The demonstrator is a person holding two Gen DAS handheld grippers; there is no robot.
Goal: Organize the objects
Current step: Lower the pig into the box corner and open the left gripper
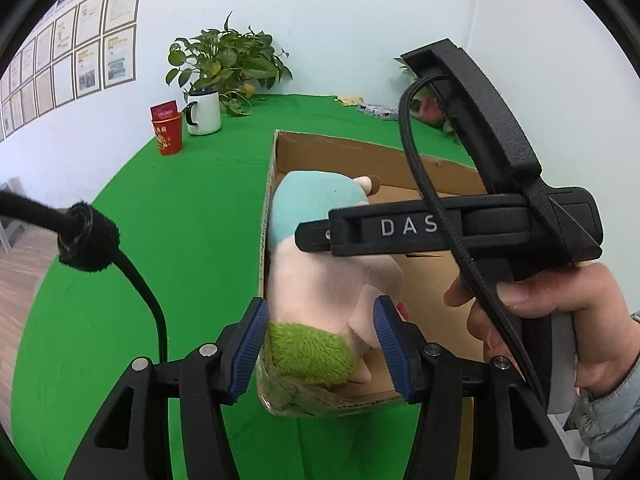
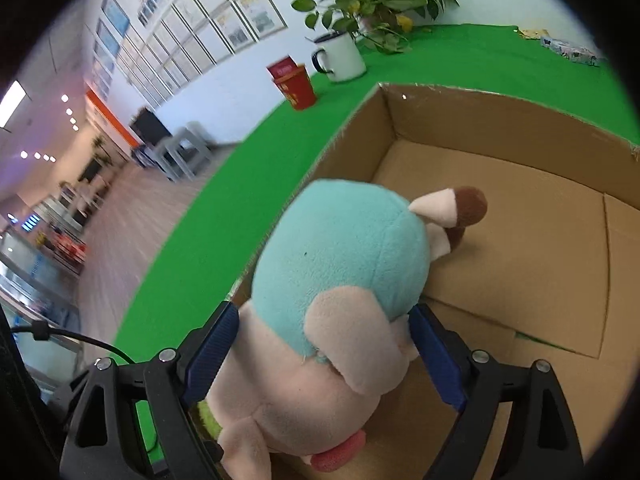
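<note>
A plush toy (image 1: 320,276) with a teal head, pale pink body and green furry base hangs over the left wall of an open cardboard box (image 1: 360,152). My left gripper (image 1: 320,344) is shut on the toy's lower body. My right gripper (image 2: 324,356) is shut on the toy (image 2: 340,256) at the neck, with its blue pads (image 2: 436,360) on both sides. The right gripper's black body (image 1: 460,228) and the hand that holds it cross the left wrist view above the box (image 2: 520,216).
The box stands on a green cloth table (image 1: 180,208). At the back are a red paper cup (image 1: 168,134), a white enamel mug (image 1: 204,112), a potted plant (image 1: 228,56) and small packets (image 1: 376,110). The table's left edge drops to a wooden floor (image 2: 120,216).
</note>
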